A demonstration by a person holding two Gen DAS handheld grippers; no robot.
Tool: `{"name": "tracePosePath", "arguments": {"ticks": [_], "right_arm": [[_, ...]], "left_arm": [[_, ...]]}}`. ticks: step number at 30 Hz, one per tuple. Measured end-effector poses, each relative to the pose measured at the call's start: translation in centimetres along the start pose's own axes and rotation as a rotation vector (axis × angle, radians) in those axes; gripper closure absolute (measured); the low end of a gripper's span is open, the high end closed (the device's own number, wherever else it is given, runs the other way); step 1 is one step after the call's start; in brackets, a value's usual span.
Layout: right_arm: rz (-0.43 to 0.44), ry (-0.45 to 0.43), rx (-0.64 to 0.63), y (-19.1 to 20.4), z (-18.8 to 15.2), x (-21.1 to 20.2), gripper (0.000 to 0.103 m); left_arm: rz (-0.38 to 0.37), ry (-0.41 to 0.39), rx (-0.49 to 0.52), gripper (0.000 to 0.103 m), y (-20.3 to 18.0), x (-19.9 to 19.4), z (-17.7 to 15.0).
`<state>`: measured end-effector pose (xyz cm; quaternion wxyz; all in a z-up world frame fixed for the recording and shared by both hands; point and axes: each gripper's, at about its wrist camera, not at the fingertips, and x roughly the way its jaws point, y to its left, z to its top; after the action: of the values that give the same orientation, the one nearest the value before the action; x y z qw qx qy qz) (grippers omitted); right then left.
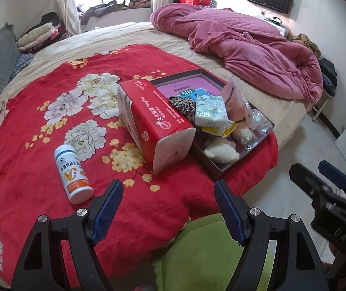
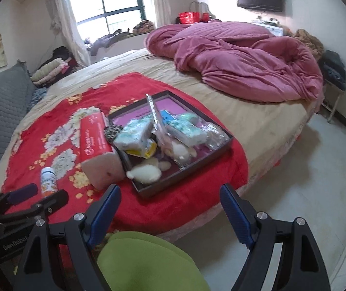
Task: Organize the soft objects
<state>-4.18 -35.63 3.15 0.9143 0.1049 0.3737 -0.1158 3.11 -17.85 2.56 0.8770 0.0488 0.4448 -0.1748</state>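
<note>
On plush red blanket (image 1: 39,169): boxy tissue pack (image 1: 156,126), smooth cylindrical bottle (image 1: 73,174).

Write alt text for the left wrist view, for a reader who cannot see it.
Open left tongs hover empty over a red floral blanket on a bed, facing a red tissue pack leaning on a dark tray of soft packets and a white plush toy. A white bottle lies left; a pink quilt sits behind.

Both grippers open, angled downward

The left gripper (image 1: 168,190) hangs with its blue-padded jaws spread wide and nothing between them. The right gripper (image 2: 170,195) is just beside it, also tilted down, jaws equally wide and empty.
</note>
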Motion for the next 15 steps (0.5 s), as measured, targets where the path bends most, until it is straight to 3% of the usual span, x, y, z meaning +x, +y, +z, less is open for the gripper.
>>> {"name": "tracePosePath", "arguments": {"ticks": [6,15], "right_arm": [[-0.058,-0.028,-0.022,0.5,-1.2,-0.4,0.02],[-0.056,-0.008,0.011,-0.4,-1.7,0.6,0.02]], "left_arm": [[0.007,0.005,0.01,0.025,-0.5,0.4,-0.5],[0.018,0.019,0.003,0.025,-0.4,1.2,-0.9]]}}
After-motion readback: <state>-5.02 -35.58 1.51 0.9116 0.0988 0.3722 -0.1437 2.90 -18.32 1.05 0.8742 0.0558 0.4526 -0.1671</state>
